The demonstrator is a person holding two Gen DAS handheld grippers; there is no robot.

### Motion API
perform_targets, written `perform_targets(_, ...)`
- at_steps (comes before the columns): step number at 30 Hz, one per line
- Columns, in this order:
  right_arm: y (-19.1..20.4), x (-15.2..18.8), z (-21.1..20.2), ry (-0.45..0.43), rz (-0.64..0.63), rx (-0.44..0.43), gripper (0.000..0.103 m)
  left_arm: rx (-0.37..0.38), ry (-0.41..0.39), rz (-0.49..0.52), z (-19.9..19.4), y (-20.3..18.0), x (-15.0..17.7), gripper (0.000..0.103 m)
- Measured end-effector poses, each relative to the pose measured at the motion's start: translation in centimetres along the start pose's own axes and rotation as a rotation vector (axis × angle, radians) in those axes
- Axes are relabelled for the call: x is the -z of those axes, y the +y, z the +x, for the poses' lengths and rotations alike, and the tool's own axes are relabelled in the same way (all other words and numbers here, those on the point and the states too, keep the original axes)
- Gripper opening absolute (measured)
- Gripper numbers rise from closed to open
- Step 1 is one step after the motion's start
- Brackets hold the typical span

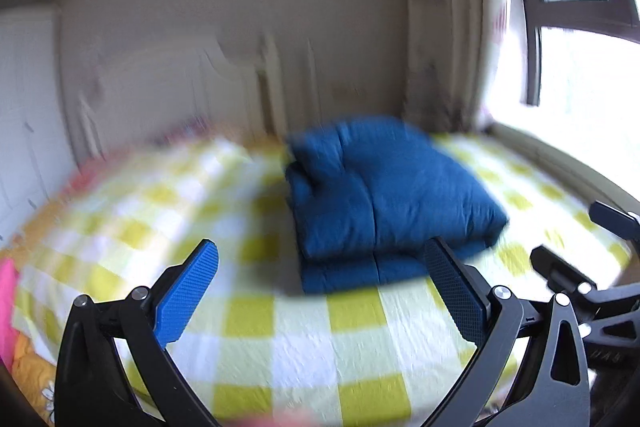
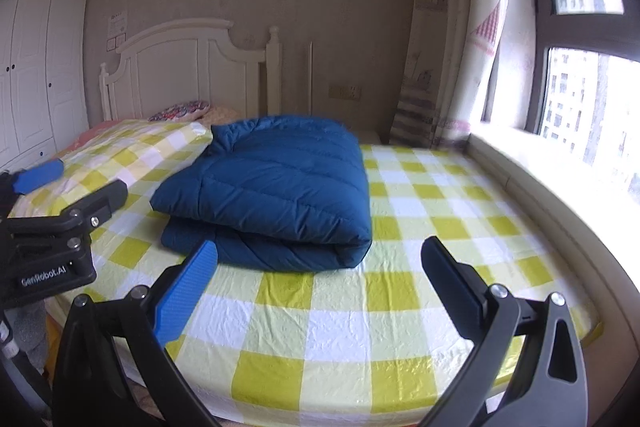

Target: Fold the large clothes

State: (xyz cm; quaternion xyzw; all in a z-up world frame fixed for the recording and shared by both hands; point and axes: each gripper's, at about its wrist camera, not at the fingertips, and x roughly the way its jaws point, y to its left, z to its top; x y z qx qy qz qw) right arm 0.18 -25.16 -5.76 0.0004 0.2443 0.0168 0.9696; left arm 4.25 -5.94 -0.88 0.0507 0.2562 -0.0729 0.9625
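A dark blue padded jacket [image 2: 276,187] lies folded in a thick stack on the bed's yellow-and-white checked sheet [image 2: 340,323]. It also shows in the blurred left wrist view [image 1: 384,191]. My left gripper [image 1: 320,259] is open and empty, just short of the jacket's near edge. My right gripper [image 2: 320,259] is open and empty, above the sheet in front of the jacket's near fold. The left gripper also shows at the left of the right wrist view [image 2: 76,183], and the right gripper at the right of the left wrist view [image 1: 580,235].
A white headboard [image 2: 180,67] and a patterned pillow [image 2: 180,109] are at the far end. A white wardrobe [image 2: 36,67] stands left. A windowsill [image 2: 560,179], window and curtain [image 2: 460,47] run along the bed's right side.
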Motion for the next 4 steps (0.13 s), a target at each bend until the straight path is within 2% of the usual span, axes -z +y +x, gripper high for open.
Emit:
perform_targets(1,-0.9,-0.2,1.1,0.041,0.008,-0.018,0.101,0.036,0.095,-0.008,2.2,1.2,-0.2,0.099)
perform_targets(2,-2.4,-0.5,2.3,0.081,0.022,-0.027,0.101,0.042,0.143,-0.007,3.6,2.2,-0.4,0.099)
perform_targets(4,-6.0,-1.6,4.0,0.125,0.054,-0.005,0.101,-0.025,0.216,-0.019,7.5,6.4,-1.4,0.099)
